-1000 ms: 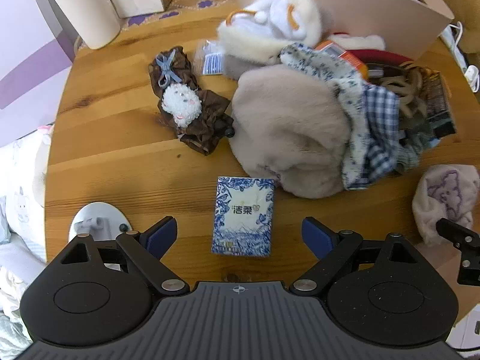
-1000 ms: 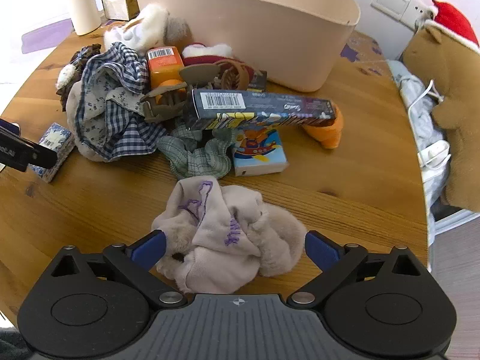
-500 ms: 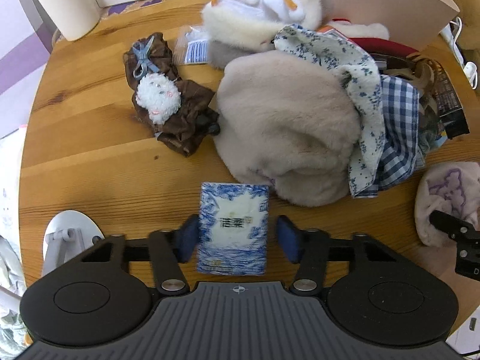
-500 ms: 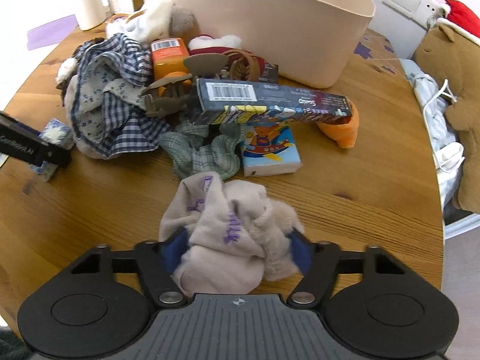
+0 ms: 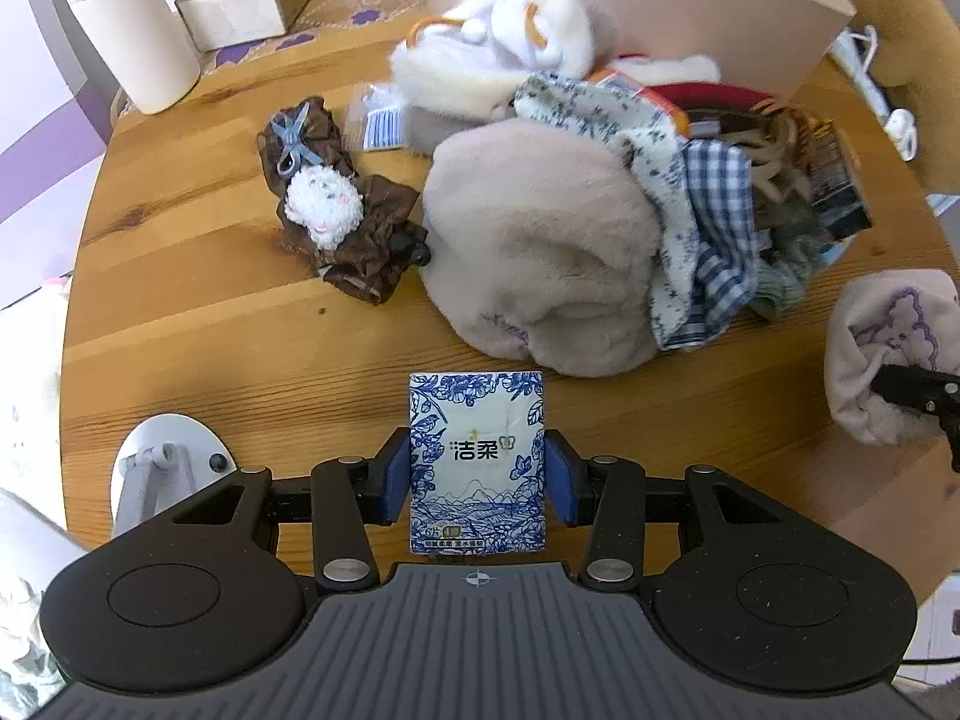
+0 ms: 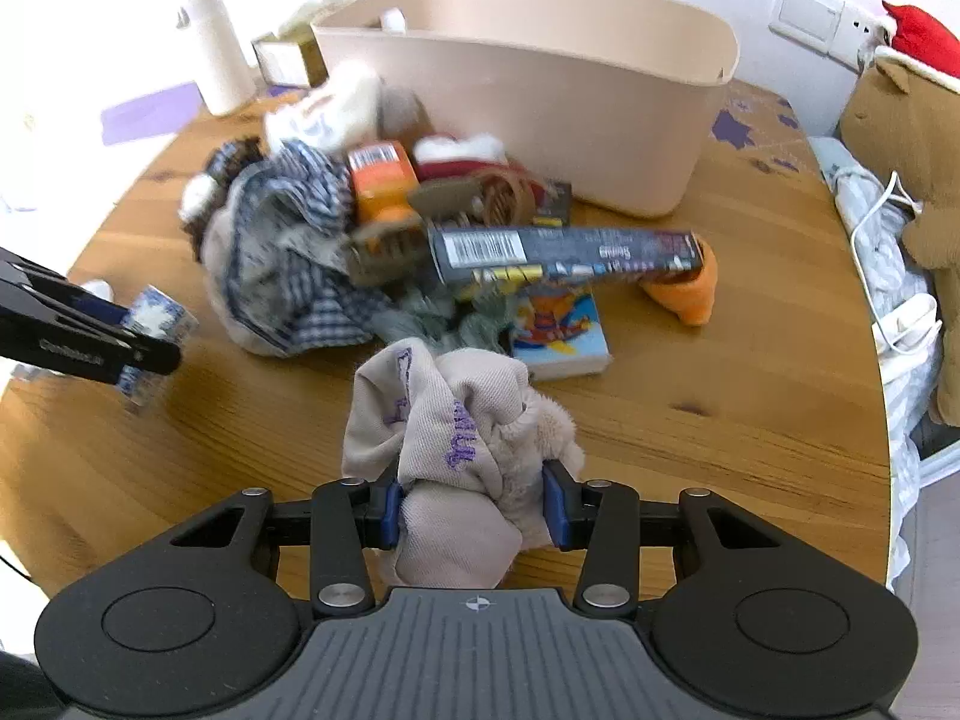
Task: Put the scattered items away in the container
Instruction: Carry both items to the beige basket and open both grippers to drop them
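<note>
**A:** Looking at it biggest first: one beige container (image 6: 528,96) at the back of the round table (image 6: 750,372); one heap of scattered items (image 5: 600,210) in front of it, just beside its wall; then your two picks near the front edge. Your right gripper (image 6: 474,501) has the beige cloth bundle (image 6: 456,438) between its pads and the jaws are closing, already pressing into it; your left gripper (image 5: 477,477) is clamped on the blue tissue packet (image 5: 477,462), pads flat on both long sides.

**B:** So what bites you from here?

**A:** My guess, the cloth; it's soft and bunched, so you may only have a fold, and a loose tail could sag out or drag the heap as you carry over it; the container wall is tall, so come in low and you clip the rim. The packet is slick wrap; tilt it and it could slide.

**B:** Counts?

**A:** One container; one fuzzy beige hat (image 5: 540,252); one checked cloth (image 5: 714,228); one long dark box (image 6: 564,252); one small picture box (image 6: 558,330); one orange carton (image 6: 384,180); one brown scrunchie with a woolly ball (image 5: 330,210); two grippers, both full. The rest is too tangled to count.
</note>
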{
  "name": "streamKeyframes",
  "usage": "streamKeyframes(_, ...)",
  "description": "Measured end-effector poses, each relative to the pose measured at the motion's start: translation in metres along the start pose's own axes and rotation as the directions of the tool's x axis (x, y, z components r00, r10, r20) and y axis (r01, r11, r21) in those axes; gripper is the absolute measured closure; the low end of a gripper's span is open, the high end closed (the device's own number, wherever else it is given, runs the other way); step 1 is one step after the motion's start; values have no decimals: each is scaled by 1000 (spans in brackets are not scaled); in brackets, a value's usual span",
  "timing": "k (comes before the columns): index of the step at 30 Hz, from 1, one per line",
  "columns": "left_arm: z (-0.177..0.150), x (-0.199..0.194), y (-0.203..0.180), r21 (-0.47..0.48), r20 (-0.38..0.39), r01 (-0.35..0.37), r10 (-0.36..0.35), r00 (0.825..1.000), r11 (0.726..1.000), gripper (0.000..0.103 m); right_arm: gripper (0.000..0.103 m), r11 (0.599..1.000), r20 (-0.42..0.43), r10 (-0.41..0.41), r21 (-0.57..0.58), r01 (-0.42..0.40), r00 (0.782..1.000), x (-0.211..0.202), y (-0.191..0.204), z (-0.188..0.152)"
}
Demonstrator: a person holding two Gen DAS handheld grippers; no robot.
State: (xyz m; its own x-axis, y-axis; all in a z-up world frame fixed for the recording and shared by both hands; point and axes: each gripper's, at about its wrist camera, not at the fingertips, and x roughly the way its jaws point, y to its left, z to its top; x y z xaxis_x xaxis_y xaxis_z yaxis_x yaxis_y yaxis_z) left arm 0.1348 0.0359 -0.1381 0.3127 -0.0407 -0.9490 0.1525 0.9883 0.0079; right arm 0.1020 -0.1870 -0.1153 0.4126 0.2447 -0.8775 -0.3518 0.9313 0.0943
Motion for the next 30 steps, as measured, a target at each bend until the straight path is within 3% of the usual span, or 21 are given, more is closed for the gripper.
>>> streamKeyframes(10,19,-51,1,46,122,-5,-1,993,999,57,62,999,135,16,-50,-10,991,-55,-2,33)
streamKeyframes(18,62,-85,-10,122,259,-39,6,966,992,57,62,990,219,-36,-123,65,975,-73,-17,74)
streamKeyframes(30,140,-98,-14,107,381,-90,42,924,990,57,61,980,286,-105,-132,148,952,-57,-44,145)
